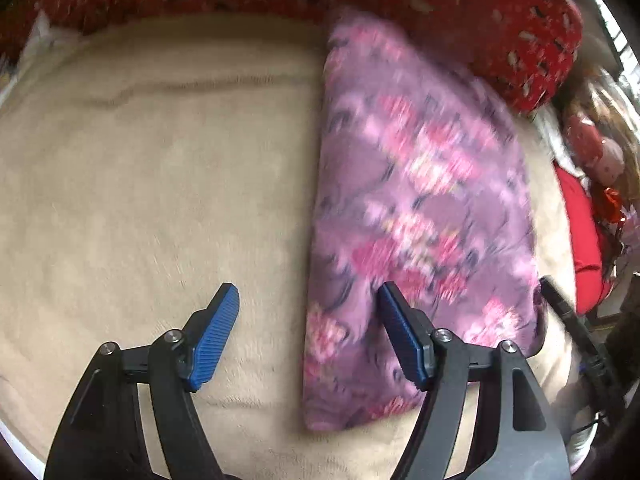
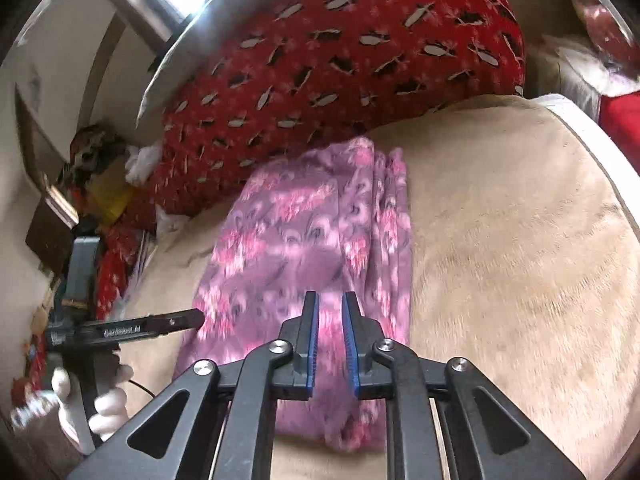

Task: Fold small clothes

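Observation:
A purple garment with pink flowers lies folded into a long strip on the beige blanket. My left gripper hangs open over the strip's left edge, with its right pad above the cloth, its left pad over bare blanket, and nothing between them. In the right wrist view the same garment runs away from me. My right gripper hovers over its near half, its jaws a narrow gap apart and holding nothing. The left gripper's finger reaches in from the left at the cloth's edge.
A big red patterned cushion lies along the far side of the blanket, touching the garment's far end. A white-gloved hand holds the left tool. Clutter and boxes pile up beyond the bed's left side.

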`<act>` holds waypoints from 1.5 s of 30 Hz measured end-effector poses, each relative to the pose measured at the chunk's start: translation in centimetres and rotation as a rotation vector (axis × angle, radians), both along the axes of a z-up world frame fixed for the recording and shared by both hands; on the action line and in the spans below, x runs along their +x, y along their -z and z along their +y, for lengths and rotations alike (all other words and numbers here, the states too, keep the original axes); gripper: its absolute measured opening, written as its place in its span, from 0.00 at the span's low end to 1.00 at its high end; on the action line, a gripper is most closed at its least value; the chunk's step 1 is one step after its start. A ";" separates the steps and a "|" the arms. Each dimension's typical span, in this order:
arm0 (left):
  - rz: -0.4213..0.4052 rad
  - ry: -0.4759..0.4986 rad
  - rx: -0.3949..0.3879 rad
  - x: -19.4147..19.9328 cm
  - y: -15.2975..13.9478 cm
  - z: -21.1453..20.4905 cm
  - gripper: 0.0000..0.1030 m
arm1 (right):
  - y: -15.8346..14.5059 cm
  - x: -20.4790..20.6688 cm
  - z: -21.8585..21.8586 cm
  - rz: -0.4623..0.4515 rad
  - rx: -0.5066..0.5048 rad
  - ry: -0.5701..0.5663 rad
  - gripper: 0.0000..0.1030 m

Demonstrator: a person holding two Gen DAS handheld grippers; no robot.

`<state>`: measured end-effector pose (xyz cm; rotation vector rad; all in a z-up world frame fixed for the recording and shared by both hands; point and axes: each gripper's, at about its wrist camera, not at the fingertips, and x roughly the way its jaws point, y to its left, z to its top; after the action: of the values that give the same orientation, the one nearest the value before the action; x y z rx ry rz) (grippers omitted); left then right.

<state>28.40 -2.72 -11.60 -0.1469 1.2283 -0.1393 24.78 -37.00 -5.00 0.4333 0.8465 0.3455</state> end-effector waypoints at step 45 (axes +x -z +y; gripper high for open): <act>-0.084 -0.045 -0.011 4.4 -0.9 -0.7 0.86 | -0.7 4.4 1.6 -0.063 -0.058 0.032 0.24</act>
<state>32.80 -3.42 -10.70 -0.1762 1.1395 -0.1124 29.18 -35.39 -4.28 0.3797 0.7856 0.3031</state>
